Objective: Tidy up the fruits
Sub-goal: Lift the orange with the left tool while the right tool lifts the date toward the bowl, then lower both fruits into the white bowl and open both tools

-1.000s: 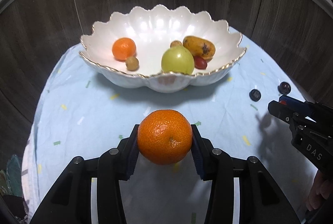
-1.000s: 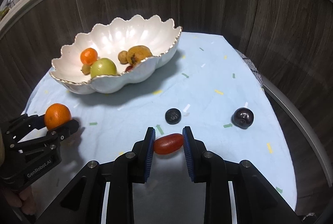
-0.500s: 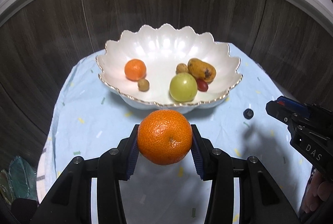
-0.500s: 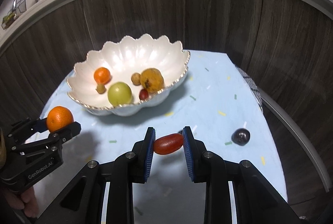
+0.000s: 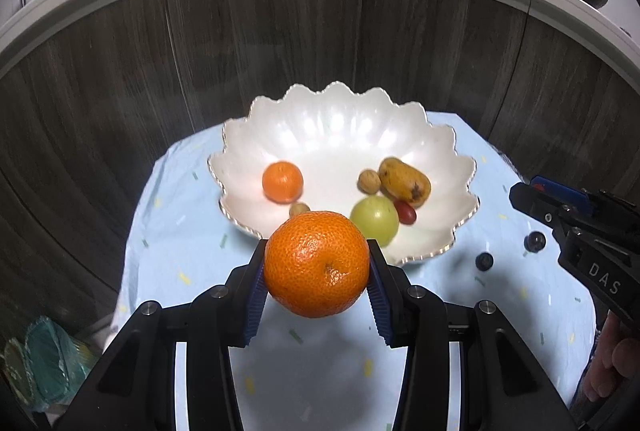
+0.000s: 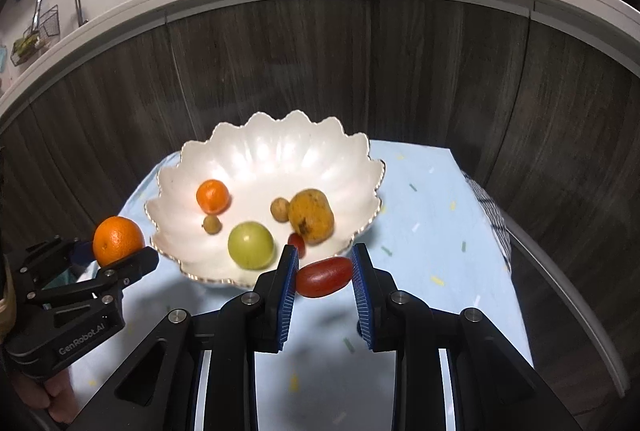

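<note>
Got my left hand-held gripper [image 5: 316,265] clamped on the mandarin [image 5: 317,263] and the right hand-held gripper [image 6: 324,277] pinching a red grape tomato [image 6: 324,277], both aimed at the bowl [image 6: 280,147] at 12 o'clock for dropping in.

Our two black handheld grippers

Our left gripper [image 5: 316,285] has ribbed blue pads and silver screws; our right gripper [image 6: 324,281] matches; lettering marks both bodies.
</note>
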`<state>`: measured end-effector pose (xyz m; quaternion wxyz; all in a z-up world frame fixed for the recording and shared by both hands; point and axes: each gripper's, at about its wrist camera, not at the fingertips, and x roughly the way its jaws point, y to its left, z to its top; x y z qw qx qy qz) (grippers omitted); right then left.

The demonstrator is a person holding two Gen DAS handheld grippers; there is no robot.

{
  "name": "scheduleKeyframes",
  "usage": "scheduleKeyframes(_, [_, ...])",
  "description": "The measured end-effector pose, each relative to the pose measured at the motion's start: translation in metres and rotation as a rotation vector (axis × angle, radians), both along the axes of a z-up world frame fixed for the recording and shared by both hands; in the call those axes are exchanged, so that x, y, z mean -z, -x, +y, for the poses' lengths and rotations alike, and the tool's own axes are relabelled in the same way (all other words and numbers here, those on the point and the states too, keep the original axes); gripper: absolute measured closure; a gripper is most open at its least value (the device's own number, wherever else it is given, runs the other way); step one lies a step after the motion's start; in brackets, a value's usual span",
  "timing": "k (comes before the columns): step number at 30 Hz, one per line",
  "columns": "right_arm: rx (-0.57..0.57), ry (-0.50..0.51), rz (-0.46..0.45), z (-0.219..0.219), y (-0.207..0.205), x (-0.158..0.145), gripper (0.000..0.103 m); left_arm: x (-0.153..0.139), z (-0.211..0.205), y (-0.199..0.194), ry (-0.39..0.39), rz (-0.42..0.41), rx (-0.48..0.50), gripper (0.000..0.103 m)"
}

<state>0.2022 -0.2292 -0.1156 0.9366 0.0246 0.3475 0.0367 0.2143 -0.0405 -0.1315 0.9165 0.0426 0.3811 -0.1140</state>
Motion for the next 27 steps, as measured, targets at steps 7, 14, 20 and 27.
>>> scheduleKeyframes(7, [0.002, 0.000, -0.005, -0.001, -0.019, -0.006, 0.075, -0.007, -0.001, -0.024, 0.005, -0.001, 0.016, 0.059])
scheduleKeyframes(14, [0.009, 0.023, -0.011, -0.002, -0.051, -0.010, 0.075, -0.006, -0.001, -0.047, -0.006, 0.006, 0.012, 0.059])
scheduleKeyframes(20, [0.009, 0.034, 0.010, -0.002, -0.076, -0.003, 0.075, 0.002, 0.000, -0.067, 0.001, 0.028, 0.005, 0.059])
scheduleKeyframes(27, [0.019, 0.033, 0.051, -0.003, -0.103, 0.014, 0.075, 0.012, 0.000, -0.084, -0.001, 0.044, -0.006, 0.059])
